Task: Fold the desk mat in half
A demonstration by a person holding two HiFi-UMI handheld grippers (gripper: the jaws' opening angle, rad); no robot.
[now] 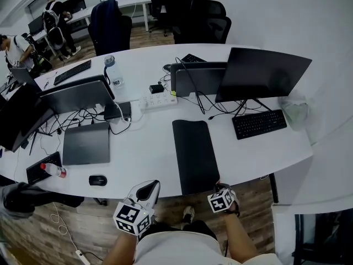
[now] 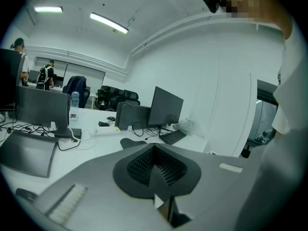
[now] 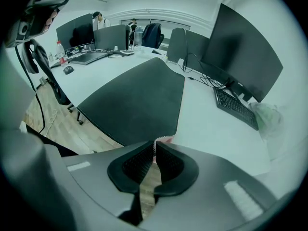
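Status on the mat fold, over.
Right gripper shut on desk mat, near corner. Left gripper shut, empty, clear of it. Lies flat, unfolded; nothing on top.

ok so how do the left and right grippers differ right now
The right gripper has its fingers shut on the near corner of the mat. The left gripper has its fingers shut on nothing. The right gripper tilts steeply down at the mat, while the left gripper points nearly level across the desk, left of the mat. Both sit at the desk's near edge.
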